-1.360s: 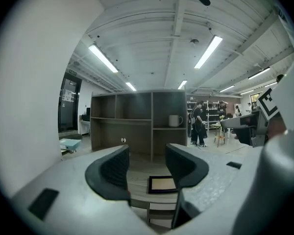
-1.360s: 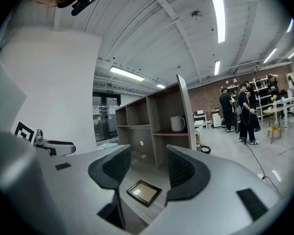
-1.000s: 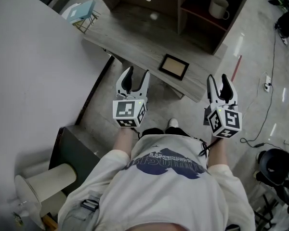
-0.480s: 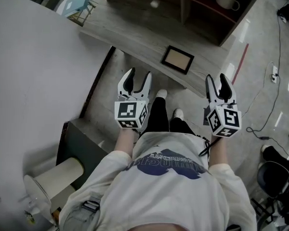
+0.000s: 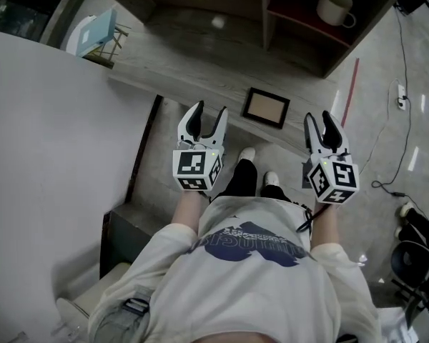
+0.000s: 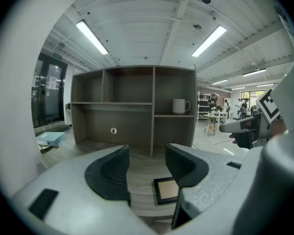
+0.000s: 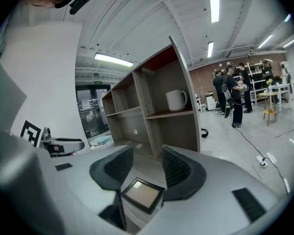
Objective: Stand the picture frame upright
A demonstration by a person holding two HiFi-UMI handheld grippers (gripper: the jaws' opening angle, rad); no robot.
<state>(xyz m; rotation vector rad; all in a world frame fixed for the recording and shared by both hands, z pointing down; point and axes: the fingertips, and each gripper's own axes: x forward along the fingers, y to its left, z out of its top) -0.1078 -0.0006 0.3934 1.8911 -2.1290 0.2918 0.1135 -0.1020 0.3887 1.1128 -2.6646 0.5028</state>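
Observation:
A dark-rimmed picture frame [image 5: 265, 108] with a tan middle lies flat on the grey wooden desk [image 5: 179, 59], close to the desk's front edge. Both grippers hang in the air short of that edge, touching nothing. My left gripper [image 5: 207, 116] is open, with the frame to its right; in the left gripper view the frame [image 6: 166, 190] shows low between the jaws and well beyond them. My right gripper [image 5: 318, 123] stands to the frame's right, its jaws open though they have just been closing a little. The frame [image 7: 143, 194] lies ahead of it, with nothing between the pads.
A shelf unit [image 5: 266, 13] stands at the back of the desk, with a white mug [image 5: 334, 7] in its right compartment. A light blue item on a wire stand [image 5: 93, 33] sits at the desk's left end. A white wall [image 5: 50, 156] runs along the left. People [image 7: 233, 94] stand far off.
Both grippers have moved forward toward the desk's front edge, and the frame now lies nearer to them. The right jaws stand slightly narrower.

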